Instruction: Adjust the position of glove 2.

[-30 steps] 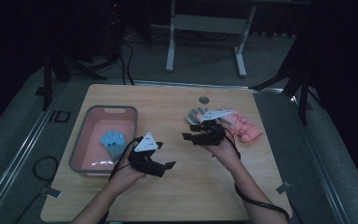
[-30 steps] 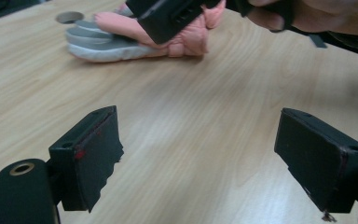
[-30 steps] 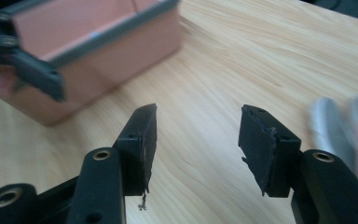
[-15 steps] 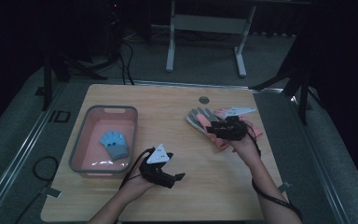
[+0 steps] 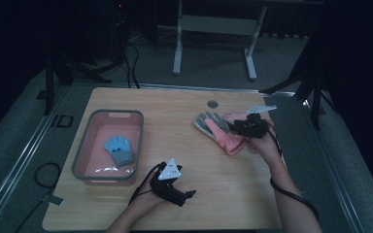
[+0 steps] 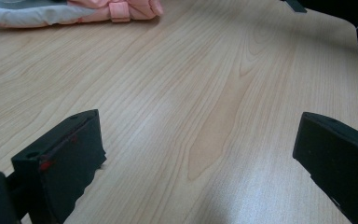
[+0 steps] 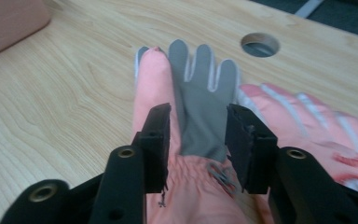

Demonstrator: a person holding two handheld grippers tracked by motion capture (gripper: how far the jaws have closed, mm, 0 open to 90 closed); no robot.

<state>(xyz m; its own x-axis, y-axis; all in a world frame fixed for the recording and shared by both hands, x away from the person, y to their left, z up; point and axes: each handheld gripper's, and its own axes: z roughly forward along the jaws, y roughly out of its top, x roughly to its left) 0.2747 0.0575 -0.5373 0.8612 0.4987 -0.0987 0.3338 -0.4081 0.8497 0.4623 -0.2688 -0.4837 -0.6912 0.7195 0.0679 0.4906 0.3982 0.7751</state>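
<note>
Pink-and-grey gloves [image 5: 219, 131] lying toward two o'clock on wooden table [image 5: 209, 204], touching one another. Right gripper [image 7: 196, 135] straddling grey glove [image 7: 200, 93], jaws parted and not yet clenched. Left gripper [image 5: 187, 195] resting near six o'clock, jaws spread wide, grasping nothing. Blue glove [image 5: 119, 149] lying inside pink tub [image 5: 82, 155] at nine o'clock.

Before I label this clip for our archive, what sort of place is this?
Probably a lab or recording studio, not a home: a bare wooden table under dark surroundings, stand legs and cables on grey carpet behind it, and gloves with a pink bin laid out as props.
</note>
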